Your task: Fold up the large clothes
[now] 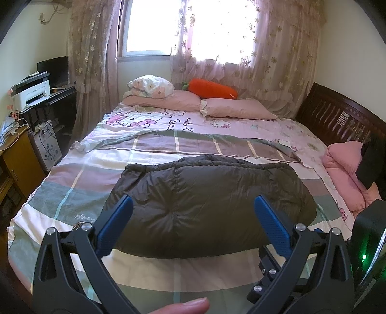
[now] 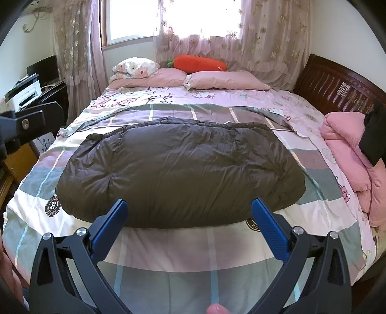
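Seemingly, folding was nearly finished: the jacket lay as a compact bundle mid-bed, near the edge. Both the left gripper and right gripper hovered, fingers apart, empty.

Bare checked quilt between both spread-fingered grippers and the dark padded garment, pink bedding heap crowding the right edge, 2 pillows far behind

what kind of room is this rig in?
A home bedroom, most likely. A bed with a plaid quilt fills the view, pillows lie at its far end under a curtained window, and a dark jacket lies on the quilt.
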